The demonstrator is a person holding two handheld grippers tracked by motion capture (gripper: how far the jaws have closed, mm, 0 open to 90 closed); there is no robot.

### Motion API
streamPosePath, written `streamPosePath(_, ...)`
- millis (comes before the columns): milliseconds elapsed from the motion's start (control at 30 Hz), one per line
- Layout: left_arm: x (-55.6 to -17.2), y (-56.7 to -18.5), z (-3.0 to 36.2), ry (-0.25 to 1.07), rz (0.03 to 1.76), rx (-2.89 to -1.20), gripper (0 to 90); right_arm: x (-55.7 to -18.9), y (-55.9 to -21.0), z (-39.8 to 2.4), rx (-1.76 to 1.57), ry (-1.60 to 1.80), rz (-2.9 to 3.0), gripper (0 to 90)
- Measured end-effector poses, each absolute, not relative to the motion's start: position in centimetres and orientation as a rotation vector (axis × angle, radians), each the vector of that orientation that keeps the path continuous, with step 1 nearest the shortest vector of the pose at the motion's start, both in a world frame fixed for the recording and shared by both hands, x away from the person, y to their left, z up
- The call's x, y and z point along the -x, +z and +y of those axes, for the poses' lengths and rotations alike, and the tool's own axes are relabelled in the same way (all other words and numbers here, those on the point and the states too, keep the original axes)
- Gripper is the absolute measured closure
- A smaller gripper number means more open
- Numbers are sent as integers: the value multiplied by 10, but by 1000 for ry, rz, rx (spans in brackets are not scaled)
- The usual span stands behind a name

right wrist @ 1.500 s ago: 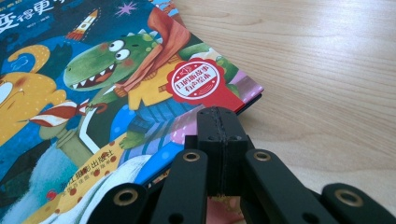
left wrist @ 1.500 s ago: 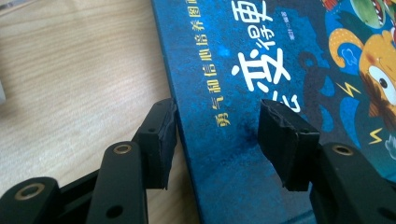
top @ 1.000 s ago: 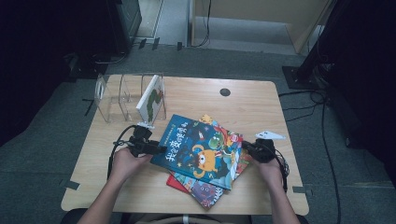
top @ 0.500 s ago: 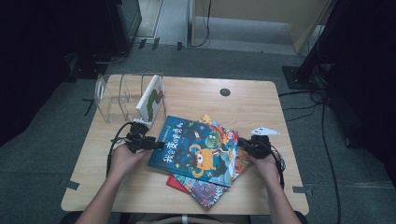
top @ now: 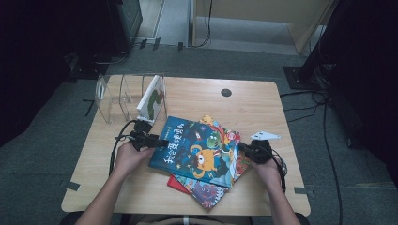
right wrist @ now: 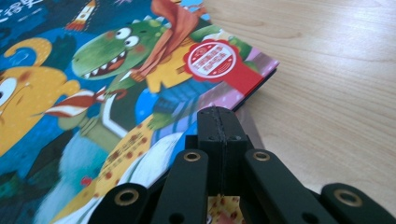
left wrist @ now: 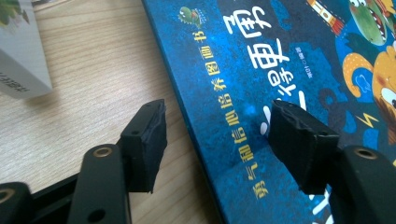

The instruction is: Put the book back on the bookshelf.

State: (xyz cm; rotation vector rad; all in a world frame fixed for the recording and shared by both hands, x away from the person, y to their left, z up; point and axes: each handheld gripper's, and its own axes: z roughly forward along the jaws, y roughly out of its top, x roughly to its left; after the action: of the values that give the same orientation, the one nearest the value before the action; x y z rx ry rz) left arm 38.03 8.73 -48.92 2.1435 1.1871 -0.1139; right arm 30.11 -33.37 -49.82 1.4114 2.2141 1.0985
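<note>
**Blue hardcover picture book straddled at its spine edge**

The left gripper (left wrist: 219,140) is held wide open, one black jaw over the bare wood and the other over the cover of the large blue hardcover picture book (top: 199,146), so that the book's left edge runs between the jaws; nothing is clamped. The right gripper (right wrist: 219,122) is seen with its jaws pressed flat together at the book's right edge; whether a page or cover edge is pinched cannot be told.

The book lies flat at the middle of the pale wooden table (top: 263,101), atop a red-edged picture book (top: 202,191) and others beneath. Behind the left gripper, toward the table's far-left corner, a clear acrylic divider rack (top: 115,96) holds a white-spined book (top: 151,98) upright.

The cover is judged stiff, glossy and likely slippery, the book moderately heavy. A hold across the board near the spine edge is judged firmest.
</note>
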Motion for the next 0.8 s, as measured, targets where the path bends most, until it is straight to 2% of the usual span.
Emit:
streamPosePath(100,-384,-494,84,-204,1190,-2143,292,-297,-498,-333,-1403,1109,2225,900)
streamPosePath(267,-386,-494,78,-217,1190,-2142,288,-292,-498,-331,-1405,1100,2221,900)
streamPosePath(700,-386,-483,71,-220,1279,-2179,308,-291,-499,-330,-1414,1106,2210,900)
streamPosePath(800,-384,-475,74,-216,1290,-2149,352,-291,-499,-330,-1410,1106,2209,900)
